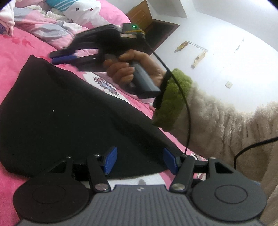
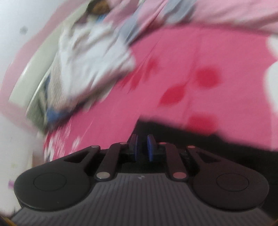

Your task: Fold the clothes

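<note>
Black cloth: the garment (image 1: 66, 111) lies spread flat on the pink bedsheet (image 1: 15, 57), folded into a broad, rounded-edged shape, near edge just in front of the left gripper (image 1: 139, 160).

Left gripper: blue-padded fingers (image 1: 110, 160) spread wide, nothing between them, poised low over the near hem of the garment. Contact with the cloth cannot be told.

Right gripper (image 1: 63, 56): seen from the left wrist view, over the far edge of the garment, held in a hand (image 1: 125, 69) with a green cuff (image 1: 172, 99) and a cream fleece sleeve (image 1: 225, 126). Motion-blurred. A black cable (image 1: 184, 97) trails from it.

Right wrist view: heavily blurred. Its blue fingers (image 2: 150, 147) stand close together with a narrow dark gap; whether they pinch any cloth cannot be told. Black garment (image 2: 191, 135) shows directly beneath and ahead of them, pink sheet (image 2: 182, 69) beyond.

Far side of bed: a rumpled heap of pale bedding and clothes (image 1: 45, 22). Wooden cabinet (image 1: 140, 12) against the white wall (image 1: 225, 43).
</note>
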{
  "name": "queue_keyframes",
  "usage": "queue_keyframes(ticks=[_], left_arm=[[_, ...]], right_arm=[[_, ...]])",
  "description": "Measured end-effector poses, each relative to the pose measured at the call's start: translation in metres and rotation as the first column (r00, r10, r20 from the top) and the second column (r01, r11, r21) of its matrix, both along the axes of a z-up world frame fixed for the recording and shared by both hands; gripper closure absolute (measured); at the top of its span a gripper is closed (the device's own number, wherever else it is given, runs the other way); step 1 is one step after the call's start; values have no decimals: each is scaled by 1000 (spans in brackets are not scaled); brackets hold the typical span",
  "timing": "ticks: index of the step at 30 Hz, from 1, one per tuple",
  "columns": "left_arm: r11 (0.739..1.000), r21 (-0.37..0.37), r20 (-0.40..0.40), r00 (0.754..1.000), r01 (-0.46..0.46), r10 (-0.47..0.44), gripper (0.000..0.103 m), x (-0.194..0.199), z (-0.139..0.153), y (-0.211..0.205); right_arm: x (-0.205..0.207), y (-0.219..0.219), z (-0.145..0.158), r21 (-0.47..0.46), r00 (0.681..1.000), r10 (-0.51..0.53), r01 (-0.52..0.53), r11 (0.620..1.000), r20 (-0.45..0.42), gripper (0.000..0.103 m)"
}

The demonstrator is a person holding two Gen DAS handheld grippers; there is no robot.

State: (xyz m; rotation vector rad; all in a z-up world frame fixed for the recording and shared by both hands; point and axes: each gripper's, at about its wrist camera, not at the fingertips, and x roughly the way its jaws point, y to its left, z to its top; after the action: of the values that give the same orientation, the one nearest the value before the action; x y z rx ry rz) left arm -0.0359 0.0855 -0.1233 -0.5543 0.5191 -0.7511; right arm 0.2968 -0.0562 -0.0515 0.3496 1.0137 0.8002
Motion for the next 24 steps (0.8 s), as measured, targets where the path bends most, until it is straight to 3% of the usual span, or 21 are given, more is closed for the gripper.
queue_keyframes(ticks=[7, 9, 16, 19, 24], left_arm=[[1000, 16, 11, 1000, -26, 26, 42, -9, 6, 3], [999, 17, 16, 999, -34, 34, 39, -12, 10, 5], [996, 12, 75, 994, -83, 82, 36, -42, 32, 28], [992, 15, 63, 990, -129, 128, 36, -58, 38, 50], [963, 55, 50, 964, -263, 260, 36, -79, 47, 86]], right_arm=[[4, 29, 1, -38, 1000, -16, 17, 999, 23, 90], [-7, 21, 18, -22, 999, -23, 24, 999, 49, 90], [-125, -34, 103, -140, 947, 19, 28, 990, 322, 89], [-178, -46, 108, -182, 921, 56, 17, 983, 385, 88], [-259, -18, 62, -285, 871, 234, -115, 952, 431, 88]])
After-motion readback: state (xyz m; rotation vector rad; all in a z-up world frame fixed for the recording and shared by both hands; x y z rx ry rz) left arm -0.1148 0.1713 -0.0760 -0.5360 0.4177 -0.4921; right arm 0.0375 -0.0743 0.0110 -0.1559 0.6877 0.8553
